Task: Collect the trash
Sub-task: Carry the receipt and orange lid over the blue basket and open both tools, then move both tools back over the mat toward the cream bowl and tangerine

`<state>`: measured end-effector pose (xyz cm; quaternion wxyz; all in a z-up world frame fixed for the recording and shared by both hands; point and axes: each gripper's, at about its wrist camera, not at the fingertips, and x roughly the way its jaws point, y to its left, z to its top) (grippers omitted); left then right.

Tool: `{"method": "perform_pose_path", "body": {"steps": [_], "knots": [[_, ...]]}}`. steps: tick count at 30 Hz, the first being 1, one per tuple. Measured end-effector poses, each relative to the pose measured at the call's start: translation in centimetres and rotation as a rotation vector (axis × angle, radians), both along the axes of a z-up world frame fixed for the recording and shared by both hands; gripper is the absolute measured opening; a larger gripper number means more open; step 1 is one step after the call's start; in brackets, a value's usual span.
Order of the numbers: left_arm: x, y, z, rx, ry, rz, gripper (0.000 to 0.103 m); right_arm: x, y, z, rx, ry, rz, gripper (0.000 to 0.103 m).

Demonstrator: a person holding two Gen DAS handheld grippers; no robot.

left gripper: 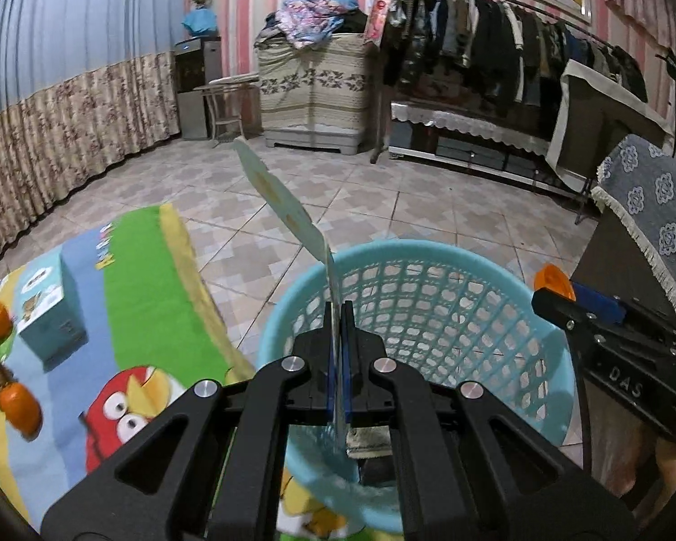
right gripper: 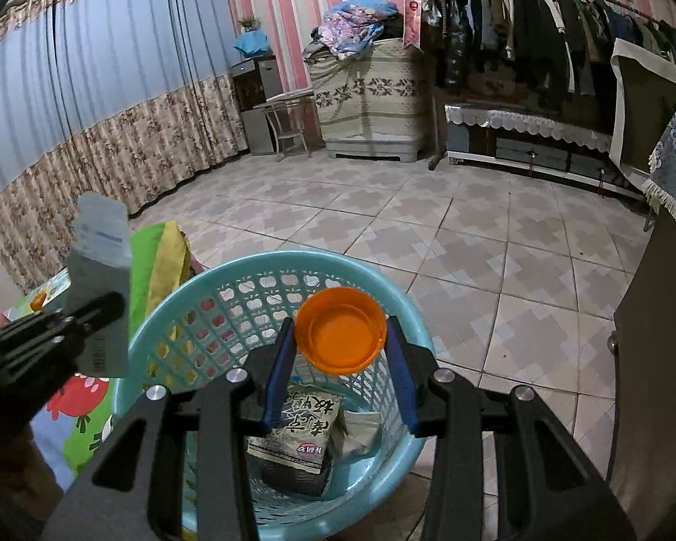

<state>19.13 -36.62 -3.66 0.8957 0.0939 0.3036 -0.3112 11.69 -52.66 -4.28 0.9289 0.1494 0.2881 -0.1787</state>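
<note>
My left gripper (left gripper: 338,315) is shut on a thin flat packet (left gripper: 279,198), which sticks up edge-on over the near rim of the light blue mesh basket (left gripper: 428,252). In the right wrist view the same packet (right gripper: 101,234) shows as a grey-white pouch at the basket's left side. My right gripper (right gripper: 340,338) is shut on an orange plastic lid (right gripper: 340,336), held hollow side toward the camera above the basket (right gripper: 266,266). That lid (left gripper: 552,281) appears at the basket's right rim in the left wrist view. A dark printed wrapper (right gripper: 299,428) lies in the basket bottom.
A cartoon play mat (left gripper: 126,315) lies left of the basket, carrying a light blue box (left gripper: 49,311) and orange fruits (left gripper: 20,405). A cloth-covered dark cabinet (left gripper: 644,225) stands close on the right. Tiled floor (right gripper: 428,225) stretches toward a clothes rack (right gripper: 541,22) and a covered chest (right gripper: 369,99).
</note>
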Motion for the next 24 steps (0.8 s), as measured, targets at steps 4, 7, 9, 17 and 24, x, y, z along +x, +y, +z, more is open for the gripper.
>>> {"method": "perform_pose_path", "body": {"steps": [4, 7, 9, 17, 24], "knots": [[0.3, -0.1, -0.3, 0.016, 0.004, 0.006, 0.03, 0.0, -0.1, -0.2, 0.008, 0.001, -0.002, 0.04], [0.3, 0.2, -0.2, 0.017, -0.004, 0.025, 0.04, 0.2, 0.0, -0.3, 0.008, 0.008, -0.002, 0.04], [0.6, 0.6, -0.1, 0.022, -0.007, 0.052, 0.049, 0.3, 0.1, -0.4, 0.005, 0.013, 0.0, 0.04], [1.5, 5.3, 1.5, 0.019, -0.054, 0.184, 0.08, 1.5, 1.5, -0.7, -0.015, 0.036, 0.015, 0.04], [2.2, 10.1, 2.2, 0.005, -0.051, 0.274, 0.093, 2.9, 3.7, -0.6, -0.031, 0.038, 0.055, 0.043]]}}
